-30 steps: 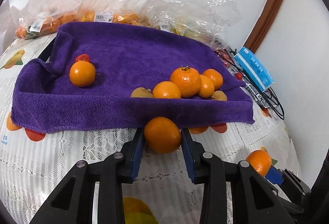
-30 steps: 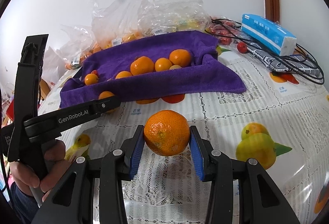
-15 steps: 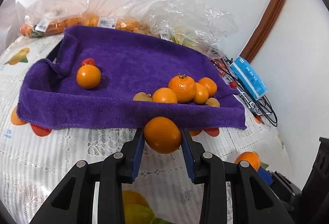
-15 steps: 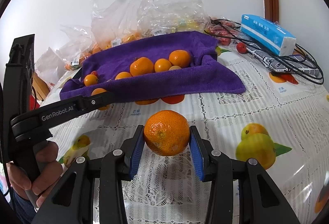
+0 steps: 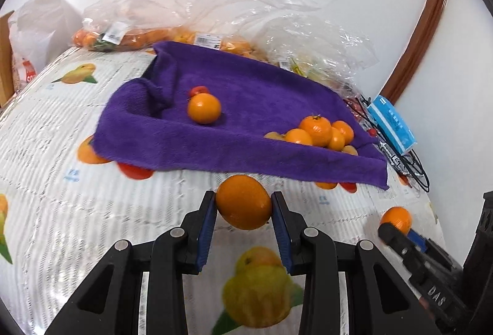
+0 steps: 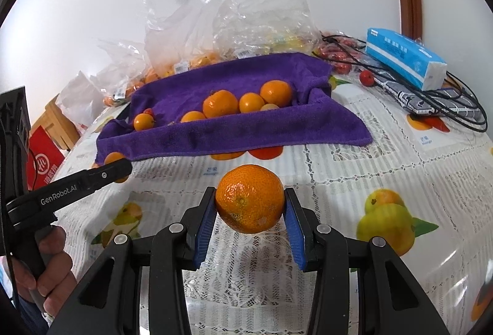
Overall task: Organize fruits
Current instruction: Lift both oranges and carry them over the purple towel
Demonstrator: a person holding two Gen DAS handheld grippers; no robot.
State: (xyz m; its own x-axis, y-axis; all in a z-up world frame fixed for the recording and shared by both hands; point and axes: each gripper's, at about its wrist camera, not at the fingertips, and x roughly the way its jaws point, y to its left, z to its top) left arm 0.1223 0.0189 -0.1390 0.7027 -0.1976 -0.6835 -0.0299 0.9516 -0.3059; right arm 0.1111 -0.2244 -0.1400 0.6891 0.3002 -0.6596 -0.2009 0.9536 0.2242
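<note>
My left gripper (image 5: 243,205) is shut on a smooth orange (image 5: 243,201) and holds it above the tablecloth, short of the purple towel's (image 5: 262,101) front edge. On the towel lie a lone orange (image 5: 204,107) with a small red fruit (image 5: 197,90) behind it, and a cluster of oranges (image 5: 317,131) at the right. My right gripper (image 6: 249,205) is shut on a dimpled orange (image 6: 249,199) nearer the table's front. In the right wrist view the left gripper (image 6: 92,178) reaches in from the left, and its orange (image 6: 114,157) peeks over the finger.
Clear plastic bags of fruit (image 6: 185,27) lie behind the towel against the wall. A blue tissue pack (image 6: 403,61), black cables (image 6: 456,110) and small red fruits (image 6: 366,77) sit at the right. A person's hand (image 6: 52,258) grips the left tool. A fruit-print tablecloth (image 6: 369,168) covers the table.
My left gripper has drawn back and to the left with its orange, so the towel looks farther off and further right. The right gripper and its orange have not moved.
</note>
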